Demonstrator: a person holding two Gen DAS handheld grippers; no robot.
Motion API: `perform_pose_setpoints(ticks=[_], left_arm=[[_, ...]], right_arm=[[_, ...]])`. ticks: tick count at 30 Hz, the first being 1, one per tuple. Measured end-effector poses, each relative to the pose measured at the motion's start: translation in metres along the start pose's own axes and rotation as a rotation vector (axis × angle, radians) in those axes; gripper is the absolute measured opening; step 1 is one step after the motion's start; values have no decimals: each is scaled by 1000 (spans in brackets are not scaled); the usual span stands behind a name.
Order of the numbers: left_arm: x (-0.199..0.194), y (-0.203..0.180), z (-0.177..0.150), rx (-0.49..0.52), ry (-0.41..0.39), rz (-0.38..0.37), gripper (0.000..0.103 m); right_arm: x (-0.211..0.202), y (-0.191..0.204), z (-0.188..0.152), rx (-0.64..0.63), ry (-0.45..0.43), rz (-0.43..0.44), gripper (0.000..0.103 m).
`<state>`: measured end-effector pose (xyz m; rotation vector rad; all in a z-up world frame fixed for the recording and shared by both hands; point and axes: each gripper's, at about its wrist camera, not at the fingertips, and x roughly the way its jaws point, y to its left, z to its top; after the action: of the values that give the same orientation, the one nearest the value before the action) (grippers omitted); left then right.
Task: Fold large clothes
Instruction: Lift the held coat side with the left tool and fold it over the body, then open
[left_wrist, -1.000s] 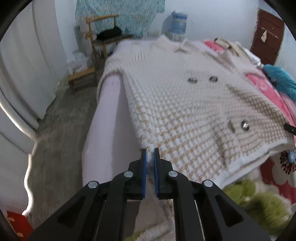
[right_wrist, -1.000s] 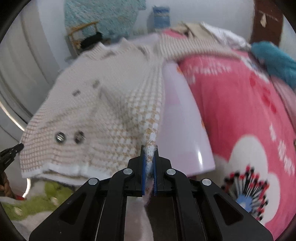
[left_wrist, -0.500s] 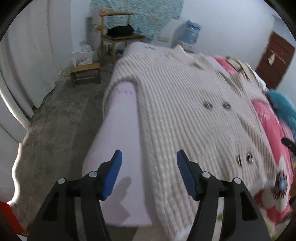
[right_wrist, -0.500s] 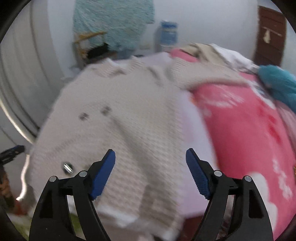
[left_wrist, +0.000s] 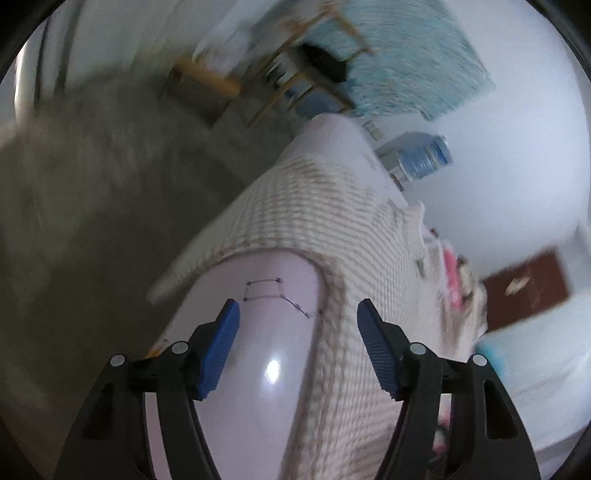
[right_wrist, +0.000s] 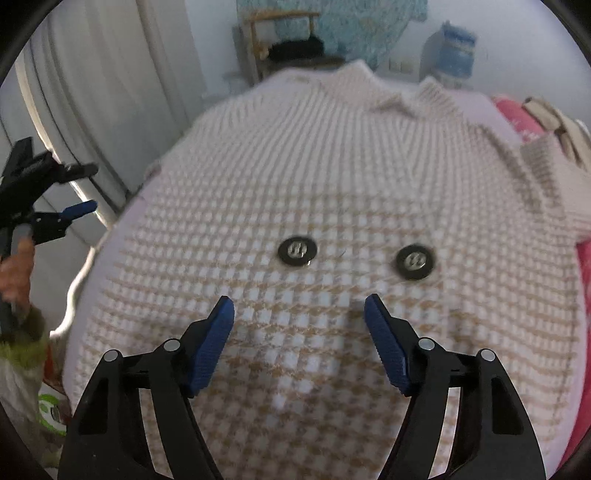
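Cardigan (right_wrist: 332, 192) flat on board (left_wrist: 258, 369) — left claw (left_wrist: 297, 321) opening, right claw (right_wrist: 299, 317) closing, both empty.

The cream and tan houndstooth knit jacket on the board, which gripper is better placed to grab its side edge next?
Probably the left gripper: the cream and tan houndstooth knit jacket has its side edge between the opening jaws. The right gripper, closing on nothing, hovers mid-front below the two dark round buttons.

Pale lilac board (left_wrist: 258, 354) carries spread cream houndstooth cardigan (right_wrist: 332, 206); pink bedspread (right_wrist: 517, 122) alongside.
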<state>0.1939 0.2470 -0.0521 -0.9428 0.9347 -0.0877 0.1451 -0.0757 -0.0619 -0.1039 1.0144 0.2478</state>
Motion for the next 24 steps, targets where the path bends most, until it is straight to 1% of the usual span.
perform_pose_setpoints(ticks=[1, 3, 4, 5, 6, 8, 9, 10, 11, 12, 13, 15, 17, 20, 23, 24], left_arm=[[6, 12, 6, -60, 18, -27, 64], [26, 47, 14, -240, 75, -113, 65], [33, 59, 16, -299, 91, -139, 65], [43, 75, 18, -379, 112, -169, 65], [49, 85, 18, -429, 125, -186, 65], [69, 111, 16, -578, 160, -257, 65], [77, 117, 19, -622, 171, -279, 66], [86, 127, 19, -683, 184, -318, 68], [94, 135, 20, -729, 190, -360, 69], [99, 142, 21, -756, 193, -388, 71], [107, 151, 22, -806, 202, -417, 71], [123, 168, 20, -898, 226, -435, 71], [145, 181, 14, -1003, 295, -422, 71], [162, 188, 11, -1056, 337, -415, 71], [174, 192, 13, -1076, 346, -434, 71], [176, 195, 16, -1093, 329, -429, 71]], right_arm=[[2, 0, 0, 0, 5, -3, 69], [3, -3, -1, -5, 13, -10, 69], [4, -3, -1, -6, 17, -13, 69], [3, -1, -4, -6, 20, -15, 69], [5, -2, -2, -5, 23, -18, 69], [5, -1, -1, 0, 28, -21, 70], [5, -1, 0, -1, 31, -25, 70], [8, 0, 2, -3, 34, -27, 70], [9, 0, 3, -3, 38, -29, 70], [11, -2, 6, -1, 43, -28, 71], [14, -4, 9, 1, 47, -28, 71], [16, -5, 13, 4, 54, -31, 71], [17, -6, 15, 6, 55, -35, 71], [18, -8, 19, 16, 56, -44, 71], [19, -10, 20, 24, 57, -51, 71], [20, -11, 21, 26, 58, -56, 71]])
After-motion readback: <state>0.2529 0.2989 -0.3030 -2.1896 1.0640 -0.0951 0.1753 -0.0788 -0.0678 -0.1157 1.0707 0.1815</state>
